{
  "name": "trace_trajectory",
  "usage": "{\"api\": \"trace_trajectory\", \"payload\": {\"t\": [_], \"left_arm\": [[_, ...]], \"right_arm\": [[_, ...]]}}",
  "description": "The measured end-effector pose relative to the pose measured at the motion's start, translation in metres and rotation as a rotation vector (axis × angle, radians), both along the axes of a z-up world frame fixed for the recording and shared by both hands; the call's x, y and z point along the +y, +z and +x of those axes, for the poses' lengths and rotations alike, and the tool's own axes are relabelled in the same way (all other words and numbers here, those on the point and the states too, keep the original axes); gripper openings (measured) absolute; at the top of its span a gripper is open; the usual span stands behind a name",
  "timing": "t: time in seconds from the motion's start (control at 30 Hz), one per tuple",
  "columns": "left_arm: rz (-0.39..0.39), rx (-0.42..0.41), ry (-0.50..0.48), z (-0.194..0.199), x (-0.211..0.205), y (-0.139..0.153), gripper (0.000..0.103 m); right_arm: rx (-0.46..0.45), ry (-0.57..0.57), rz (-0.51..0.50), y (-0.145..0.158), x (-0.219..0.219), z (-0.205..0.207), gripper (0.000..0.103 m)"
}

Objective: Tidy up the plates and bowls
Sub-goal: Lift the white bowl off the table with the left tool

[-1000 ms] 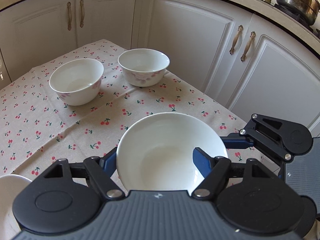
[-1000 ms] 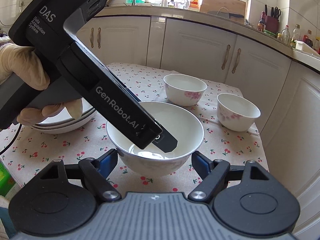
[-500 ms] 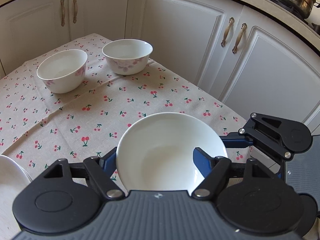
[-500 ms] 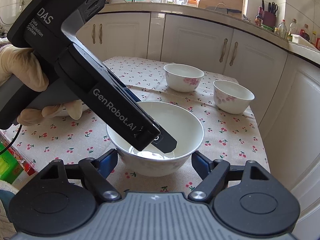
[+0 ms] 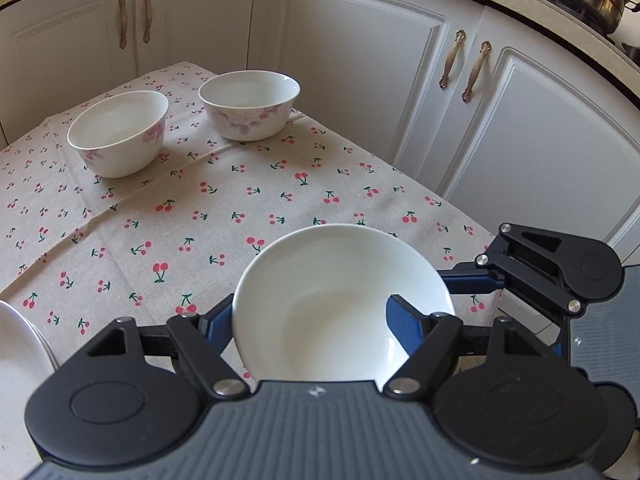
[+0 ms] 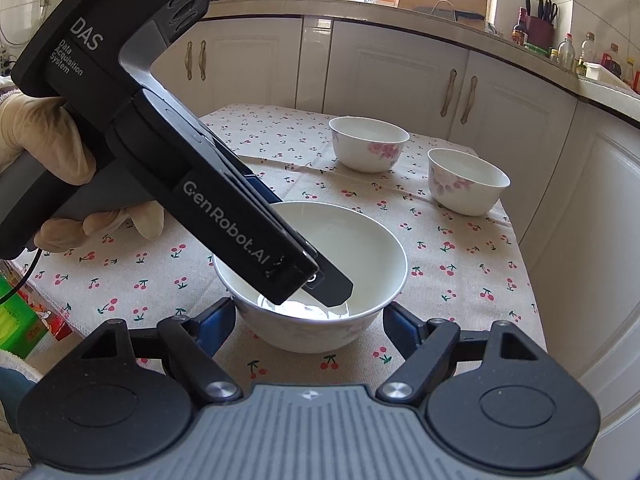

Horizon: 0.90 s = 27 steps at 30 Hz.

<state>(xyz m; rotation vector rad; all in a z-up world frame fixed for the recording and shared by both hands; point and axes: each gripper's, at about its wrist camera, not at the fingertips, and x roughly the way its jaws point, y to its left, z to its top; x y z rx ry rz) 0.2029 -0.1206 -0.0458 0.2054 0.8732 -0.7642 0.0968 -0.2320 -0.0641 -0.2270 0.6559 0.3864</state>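
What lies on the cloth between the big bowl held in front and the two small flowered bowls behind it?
Only bare cherry cloth lies between the big bowl and the two small bowls; both views show this.

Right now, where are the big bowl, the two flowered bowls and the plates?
Big bowl [image 6: 320, 240]: right wrist view, inner wall.
Left flowered bowl [image 5: 116, 132]: left wrist view, inside.
Right flowered bowl [image 5: 250, 92]: left wrist view, inside.
Plates [image 5: 16, 352]: left wrist view, top plate's rim.
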Motion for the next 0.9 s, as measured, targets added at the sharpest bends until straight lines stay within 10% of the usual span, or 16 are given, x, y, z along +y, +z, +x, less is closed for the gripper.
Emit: {"api": "trace_trajectory", "payload": {"t": [0.9], "left_arm": [[0.033, -0.01, 0.013, -0.007, 0.014, 0.011, 0.102]], "right_arm": [[-0.046, -0.023, 0.053, 0.022, -0.016, -0.009, 0.103]]}}
